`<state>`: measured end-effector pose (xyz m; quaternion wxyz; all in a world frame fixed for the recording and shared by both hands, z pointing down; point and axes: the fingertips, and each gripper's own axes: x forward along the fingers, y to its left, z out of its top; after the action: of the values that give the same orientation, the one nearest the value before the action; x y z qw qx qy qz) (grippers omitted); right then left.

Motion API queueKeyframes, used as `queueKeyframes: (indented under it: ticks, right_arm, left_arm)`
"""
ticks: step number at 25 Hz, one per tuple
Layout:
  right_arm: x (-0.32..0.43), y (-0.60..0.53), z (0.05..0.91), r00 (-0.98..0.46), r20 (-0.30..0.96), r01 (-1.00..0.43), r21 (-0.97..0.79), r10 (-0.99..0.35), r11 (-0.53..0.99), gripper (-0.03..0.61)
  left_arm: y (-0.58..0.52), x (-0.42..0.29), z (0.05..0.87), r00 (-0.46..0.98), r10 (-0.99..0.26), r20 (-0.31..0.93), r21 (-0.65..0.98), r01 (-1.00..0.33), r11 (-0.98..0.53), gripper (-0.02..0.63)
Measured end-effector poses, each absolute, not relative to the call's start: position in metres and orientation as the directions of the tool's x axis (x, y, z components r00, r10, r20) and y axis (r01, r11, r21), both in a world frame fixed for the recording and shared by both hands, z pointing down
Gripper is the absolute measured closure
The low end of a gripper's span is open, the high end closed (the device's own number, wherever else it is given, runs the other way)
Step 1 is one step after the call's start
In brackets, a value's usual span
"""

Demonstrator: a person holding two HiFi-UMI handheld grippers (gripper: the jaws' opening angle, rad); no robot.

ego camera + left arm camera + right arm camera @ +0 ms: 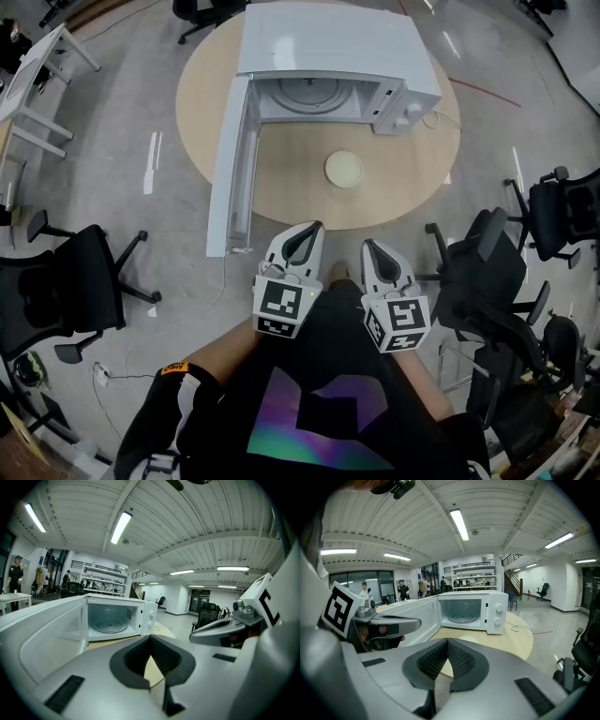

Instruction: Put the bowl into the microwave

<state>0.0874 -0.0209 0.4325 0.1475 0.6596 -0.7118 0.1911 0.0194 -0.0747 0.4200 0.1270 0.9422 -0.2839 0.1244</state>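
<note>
1. Nearest the person, the left gripper (pixel 311 232) and the right gripper (pixel 371 249) sit side by side above a black top (pixel 328 375). They point at the worktop (pixel 412 178) and stop short of its near edge. Each pair of jaws is closed to the tips, and neither holds anything.
2. The floor (pixel 122 141) is smooth grey concrete. A black office chair (pixel 66 291) stands to the left and a cluster of chairs (pixel 487 281) to the right.
3. The worktop is round and pale wood, mostly bare.
4. The bowl (pixel 343 170) rests on the worktop, a little right of its middle, in front of the microwave's open cavity but apart from it, and well clear of both grippers. It is small, round, shallow and cream-coloured. It looks empty.
5. The microwave (pixel 328 56) is white and stands at the far side of the worktop. Its door (pixel 234 169) is swung wide to the left, with the free end overhanging the worktop's rim. A glass turntable (pixel 305 94) lies inside, and two knobs (pixel 498 607) are on the right panel. A thin cable (pixel 441 117) lies just right of it.
6. Farthest off are a white ribbed ceiling with strip lights (pixel 459 524), shelving, a staircase (pixel 513 581), and people (pixel 401 590) standing in the distance.
</note>
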Motion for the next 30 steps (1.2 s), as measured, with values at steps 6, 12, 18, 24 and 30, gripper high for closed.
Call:
queueKeyframes:
  ticks: [6, 12, 18, 24, 30]
  right_arm:
    - [0.112, -0.029, 0.432, -0.14, 0.455, -0.99, -0.095, -0.879, 0.108, 0.563]
    - [0.135, -0.043, 0.429, -0.222, 0.447, -0.975, -0.119, -0.866, 0.189, 0.563]
    - [0.154, -0.052, 0.435, -0.302, 0.438, -0.953, -0.156, -0.847, 0.26, 0.563]
    - [0.167, -0.059, 0.44, -0.381, 0.423, -0.924, -0.188, -0.822, 0.332, 0.563]
    - [0.182, -0.061, 0.442, -0.436, 0.411, -0.9, -0.201, -0.801, 0.387, 0.563]
  left_arm:
    - [-0.077, 0.039, 0.419, 0.772, -0.551, 0.316, 0.159, -0.616, -0.772, 0.569]
    - [-0.082, 0.058, 0.414, 0.722, -0.609, 0.329, 0.146, -0.676, -0.723, 0.569]
    - [-0.085, 0.076, 0.419, 0.664, -0.656, 0.359, 0.116, -0.729, -0.675, 0.569]
    - [-0.084, 0.09, 0.422, 0.603, -0.7, 0.382, 0.083, -0.777, -0.624, 0.569]
    - [-0.08, 0.1, 0.424, 0.545, -0.743, 0.389, 0.072, -0.822, -0.565, 0.569]
